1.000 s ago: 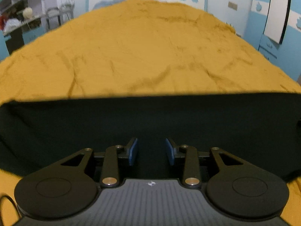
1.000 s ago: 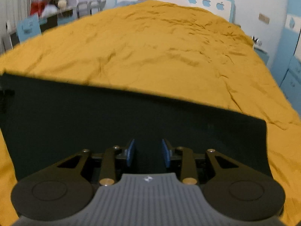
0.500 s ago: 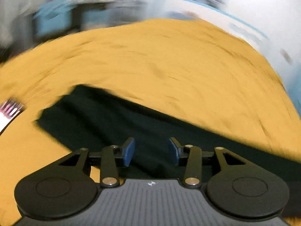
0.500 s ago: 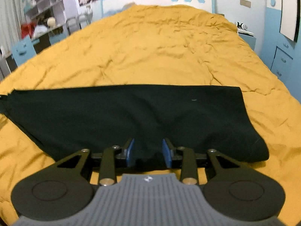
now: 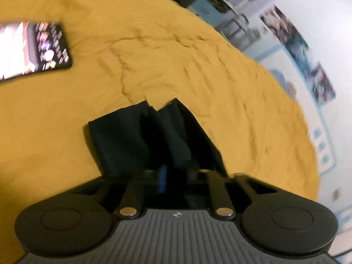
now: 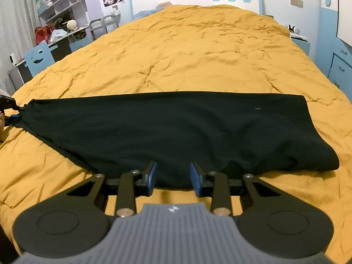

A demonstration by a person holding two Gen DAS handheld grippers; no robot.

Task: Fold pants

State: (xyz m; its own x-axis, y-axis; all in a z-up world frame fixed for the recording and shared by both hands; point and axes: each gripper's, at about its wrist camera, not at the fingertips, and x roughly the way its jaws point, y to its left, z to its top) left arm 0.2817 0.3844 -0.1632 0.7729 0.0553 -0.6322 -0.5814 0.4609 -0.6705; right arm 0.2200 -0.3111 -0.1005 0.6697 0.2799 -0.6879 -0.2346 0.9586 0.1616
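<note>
Black pants [image 6: 180, 127] lie folded lengthwise across the yellow bedspread [image 6: 198, 50]. My right gripper [image 6: 173, 176] is open and empty, its blue pads just at the pants' near edge. My left gripper [image 5: 173, 176] is shut on the pants' narrow end [image 5: 154, 136], which bunches up between its fingers. In the right wrist view the left gripper [image 6: 13, 112] shows at the far left, pinching that end and pulling the cloth to a point.
A phone [image 5: 33, 50] with a lit screen lies on the bedspread left of the left gripper. Shelves and a blue chair [image 6: 41, 55] stand left of the bed, blue drawers [image 6: 338, 70] to the right, a headboard [image 6: 198, 0] at the far end.
My left gripper has swung to the pants' left end and shut on it. My right gripper has drawn back and up, so the whole garment now shows lying flat.
</note>
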